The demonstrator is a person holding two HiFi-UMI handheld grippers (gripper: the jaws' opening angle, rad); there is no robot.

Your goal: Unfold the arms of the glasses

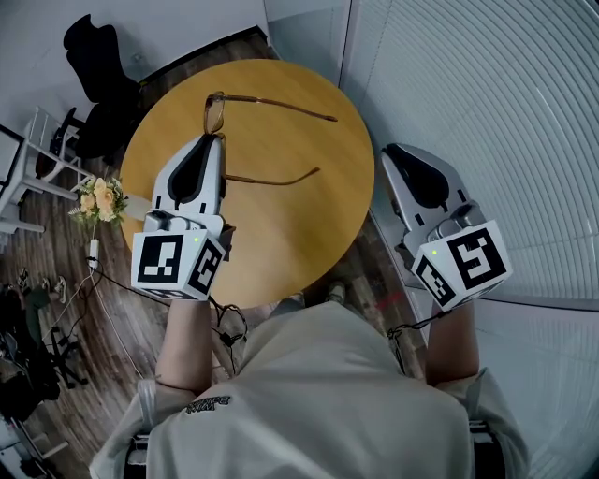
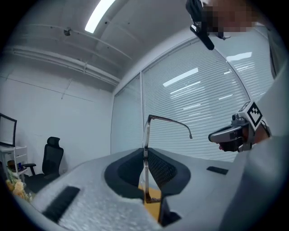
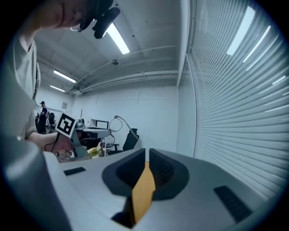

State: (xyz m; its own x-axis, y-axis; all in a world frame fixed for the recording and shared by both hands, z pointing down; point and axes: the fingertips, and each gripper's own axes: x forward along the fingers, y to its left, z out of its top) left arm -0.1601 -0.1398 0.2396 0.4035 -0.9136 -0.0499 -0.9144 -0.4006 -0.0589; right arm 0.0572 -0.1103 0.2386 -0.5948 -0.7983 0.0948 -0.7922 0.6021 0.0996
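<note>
Below you stands a round wooden bench (image 1: 281, 224) on a dark plank floor (image 1: 56, 239). To your right, white slatted blinds (image 1: 487, 84) fill the whole side from the bench's edge outward. Past the bench's far left edge, a black office chair (image 1: 94, 65) stands by a white wall (image 2: 54, 108), with a white rack (image 1: 37, 159) near it. Pale flowers (image 1: 101, 199) sit just beside the bench's left rim, and cables (image 1: 103, 290) trail over the floor. Overhead, strip lights (image 2: 101, 13) glow on a white ceiling.

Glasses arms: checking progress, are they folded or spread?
Spread. In the head view both arms stick out sideways from the front frame, which the left gripper pinches.
</note>
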